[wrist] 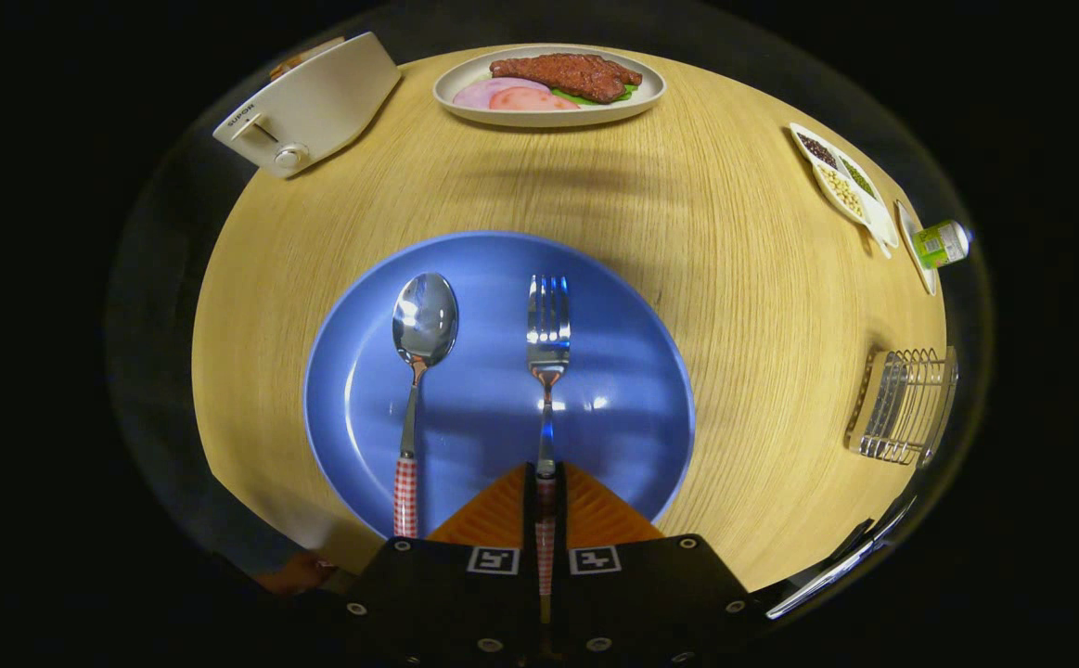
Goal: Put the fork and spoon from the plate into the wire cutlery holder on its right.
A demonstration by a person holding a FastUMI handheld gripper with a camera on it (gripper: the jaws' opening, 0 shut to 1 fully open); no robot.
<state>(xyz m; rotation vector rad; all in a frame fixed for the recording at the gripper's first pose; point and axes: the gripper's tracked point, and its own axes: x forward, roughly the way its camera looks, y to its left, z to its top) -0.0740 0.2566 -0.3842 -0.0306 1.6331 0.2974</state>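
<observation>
Nearest, the gripper [545, 482], its two orange fingers [502, 515] drawn close together and clamped on the red-checked handle of the fork [547, 371]. Fork lying on the blue plate [632, 445], handle running back between the fingers, tines pointing away. Just to the fork's left, on the same plate and parallel to it, the spoon [420, 371], bowl away, red-checked handle toward the gripper and clear of the fingers. Plate resting on a round wooden table [743, 306].

Off to the right of the plate, near the table's edge and well apart from the plate, the wire cutlery holder [903, 405], seen at an angle on a pale base.

Farther along the right edge, a white divided dish [841, 181] with dark, green and pale contents in separate sections, and beside it a small green-labelled container [942, 243].

At the far side of the table, beyond the blue plate, an oval white dish [465, 88] carrying a brown slab of meat [565, 74], pink slices and a green leaf. To its left, a cream toaster [312, 104] with a round knob.
</observation>
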